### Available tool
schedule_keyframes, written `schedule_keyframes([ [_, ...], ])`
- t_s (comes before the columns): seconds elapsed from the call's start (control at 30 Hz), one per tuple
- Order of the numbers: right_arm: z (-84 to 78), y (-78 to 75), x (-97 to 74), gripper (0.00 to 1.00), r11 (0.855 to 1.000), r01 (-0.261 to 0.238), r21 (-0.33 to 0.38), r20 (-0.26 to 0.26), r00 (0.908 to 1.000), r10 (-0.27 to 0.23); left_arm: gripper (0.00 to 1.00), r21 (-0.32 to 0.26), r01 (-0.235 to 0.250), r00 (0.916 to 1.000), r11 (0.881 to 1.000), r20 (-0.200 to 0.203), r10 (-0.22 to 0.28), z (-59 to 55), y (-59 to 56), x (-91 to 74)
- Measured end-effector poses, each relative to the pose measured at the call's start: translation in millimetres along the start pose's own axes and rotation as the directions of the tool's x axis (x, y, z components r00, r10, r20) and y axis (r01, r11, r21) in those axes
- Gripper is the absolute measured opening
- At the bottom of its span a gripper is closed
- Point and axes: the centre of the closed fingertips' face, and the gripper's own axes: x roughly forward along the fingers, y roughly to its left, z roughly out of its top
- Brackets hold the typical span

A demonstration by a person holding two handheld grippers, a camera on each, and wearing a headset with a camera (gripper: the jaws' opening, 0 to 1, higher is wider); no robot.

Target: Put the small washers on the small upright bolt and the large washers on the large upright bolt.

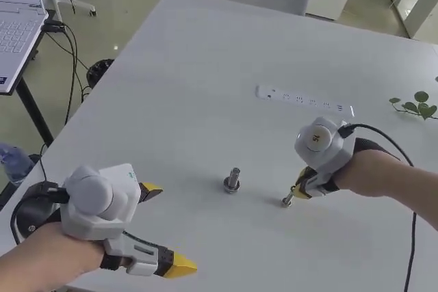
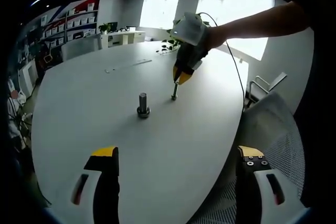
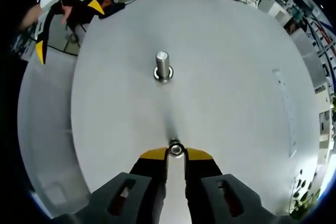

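The large upright bolt [image 1: 232, 180] stands mid-table with washers stacked round its base, also seen as the large bolt [image 3: 163, 65] and large bolt [image 2: 142, 104]. The small upright bolt [image 1: 287, 201] stands to its right. My right gripper [image 1: 298, 191] points down at its top, the jaws drawn close on a small round metal piece, seemingly a small washer [image 3: 176, 149], right over the small bolt [image 2: 174, 95]. My left gripper [image 1: 166, 226] hovers wide open and holds nothing near the table's front left edge, well away from both bolts.
A white power strip [image 1: 304, 100] lies at the back of the white table [image 1: 205, 66]. Green leaves [image 1: 416, 105] show at the far right edge. A laptop [image 1: 17, 18] sits on a stand beyond the table's left side.
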Motion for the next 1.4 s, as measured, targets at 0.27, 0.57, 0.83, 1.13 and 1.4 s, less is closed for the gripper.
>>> schedule_keyframes([
  [0.27,-1.3,1.2,3.6,0.12,1.0,-0.007,-0.01,-0.012,0.9999,0.007,0.91,-0.008,-0.001,1.0,1.0,-0.005,0.001,-3.0,0.5,-0.8],
  [0.57,-2.6,2.0,9.4,0.12,1.0,-0.013,-0.018,-0.019,0.9997,0.012,0.9,-0.015,-0.002,1.0,1.0,-0.001,0.002,-3.5,2.0,-0.1],
  [0.83,-3.6,3.0,16.7,0.12,1.0,-0.016,-0.019,-0.019,0.9997,0.016,0.9,-0.021,-0.008,0.9999,1.0,0.006,0.008,-2.4,5.8,-0.3],
  [1.13,-4.5,3.8,26.5,0.12,0.999,-0.02,-0.039,-0.028,0.9994,0.019,0.89,-0.024,-0.01,0.9999,1.0,-0.003,0.01,-4.0,10.5,1.5],
  [1.4,-7.1,4.4,36.2,0.12,0.998,-0.03,-0.047,-0.038,0.9989,0.028,0.89,-0.032,-0.008,0.9998,0.999,-0.017,0.008,-8.8,11.1,2.1],
])
